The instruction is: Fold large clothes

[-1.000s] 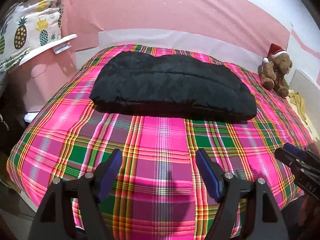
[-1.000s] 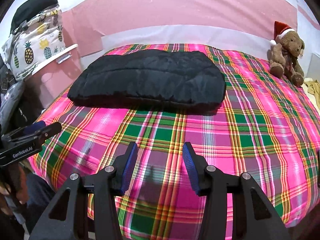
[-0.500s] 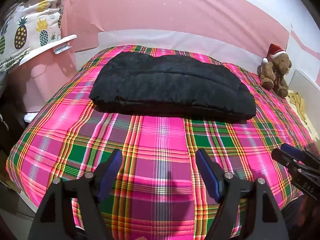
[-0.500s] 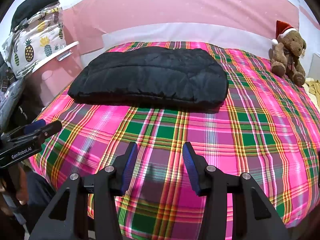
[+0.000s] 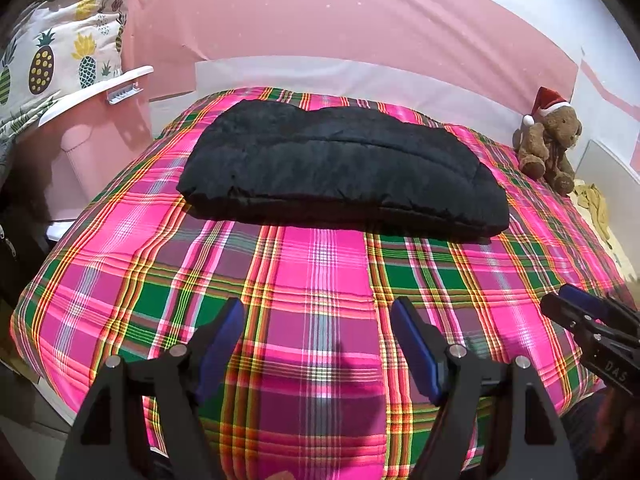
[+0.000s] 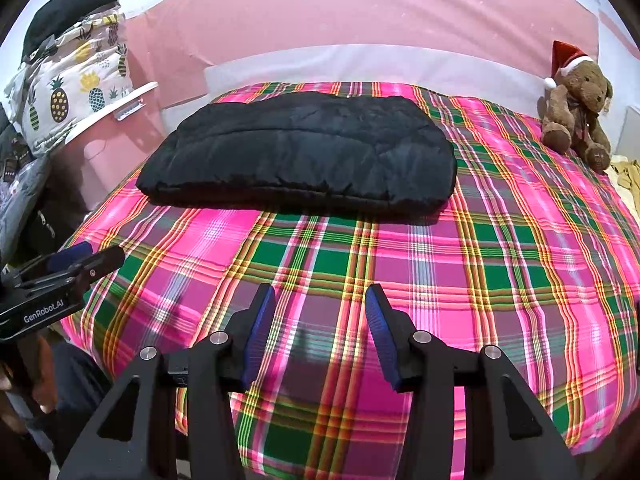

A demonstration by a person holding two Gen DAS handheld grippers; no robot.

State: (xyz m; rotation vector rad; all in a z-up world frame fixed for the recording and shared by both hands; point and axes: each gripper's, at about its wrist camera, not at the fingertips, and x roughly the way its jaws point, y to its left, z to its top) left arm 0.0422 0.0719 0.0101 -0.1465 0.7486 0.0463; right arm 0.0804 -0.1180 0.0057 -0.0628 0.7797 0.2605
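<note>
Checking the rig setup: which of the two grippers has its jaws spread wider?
The left gripper: its blue pads stand clearly farther apart over the plaid bedspread than those of the right gripper. Both are empty.

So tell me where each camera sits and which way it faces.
Left wrist view: on the left tool, angled down across the plaid bed at the folded black jacket; its open fingers show, right tool at right edge.
Right wrist view: on the right tool, same heading; its open fingers show, left tool at left edge.
Shared: bed, jacket, teddy bear, pineapple cloth.
</note>
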